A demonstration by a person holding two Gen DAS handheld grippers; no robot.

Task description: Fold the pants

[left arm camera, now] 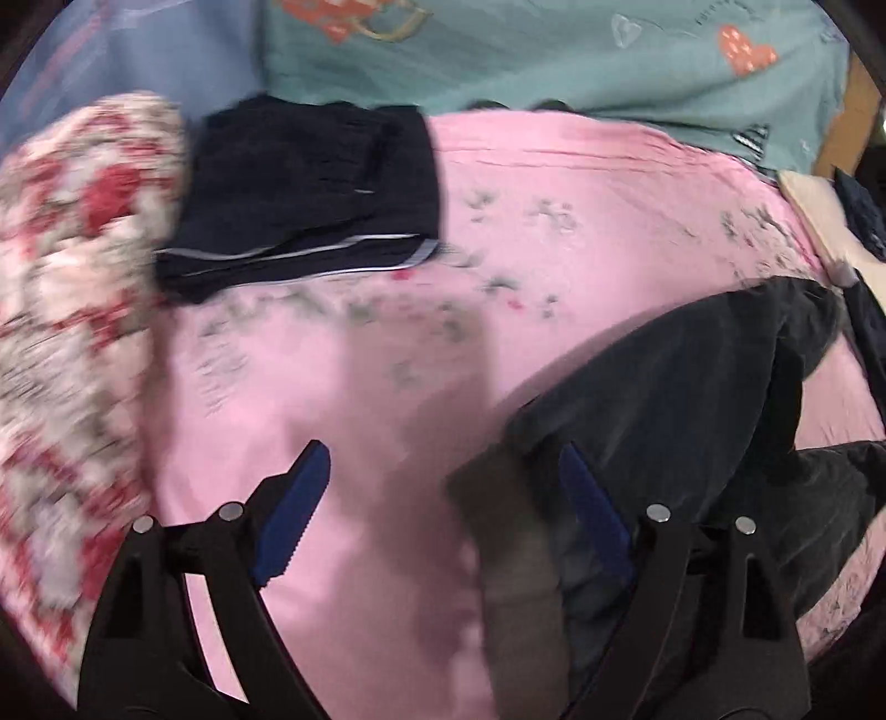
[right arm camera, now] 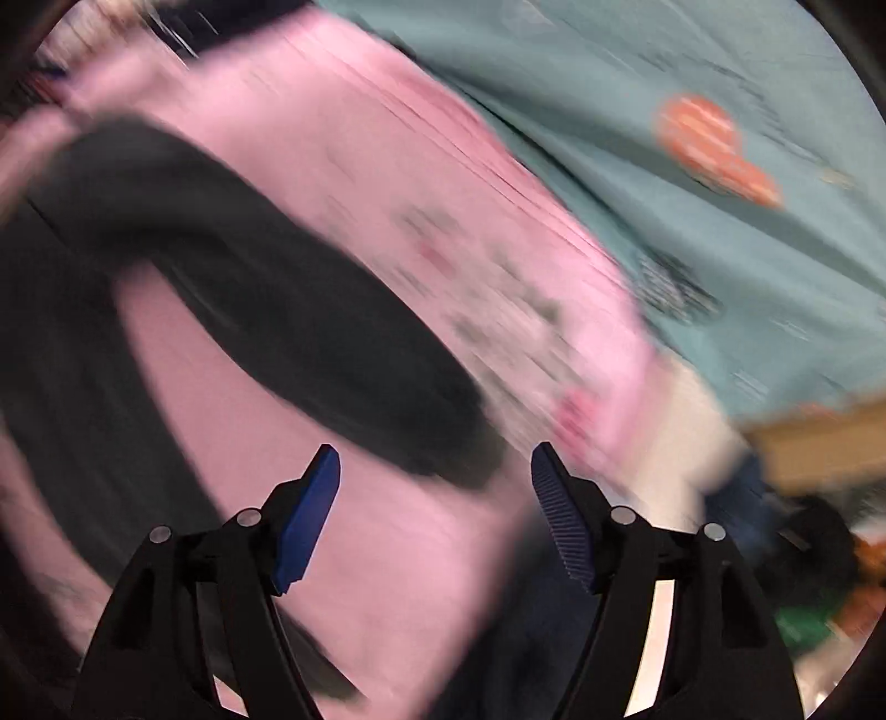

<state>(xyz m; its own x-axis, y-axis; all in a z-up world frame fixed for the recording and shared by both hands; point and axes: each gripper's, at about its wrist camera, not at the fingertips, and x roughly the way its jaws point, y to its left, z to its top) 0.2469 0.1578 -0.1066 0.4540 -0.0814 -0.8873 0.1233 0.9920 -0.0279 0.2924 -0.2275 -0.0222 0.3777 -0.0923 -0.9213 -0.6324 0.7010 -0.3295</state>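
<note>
Dark grey pants (left arm camera: pixel 692 410) lie spread on the pink sheet (left arm camera: pixel 554 210) at the right of the left wrist view. My left gripper (left arm camera: pixel 443 471) hangs open just above the sheet, its right finger (left arm camera: pixel 587 498) at the pants' near left edge, nothing between the jaws. In the blurred right wrist view the pants (right arm camera: pixel 310 310) show as two dark legs running across the pink sheet (right arm camera: pixel 387 554). My right gripper (right arm camera: pixel 434 471) is open over the end of one leg, holding nothing.
A folded navy garment with white stripes (left arm camera: pixel 310 199) sits at the back left beside a red-and-white floral quilt (left arm camera: pixel 72 310). A teal blanket with hearts (left arm camera: pixel 554 50) runs along the back. Dark clothes and a wooden edge (left arm camera: pixel 853 221) lie at the far right.
</note>
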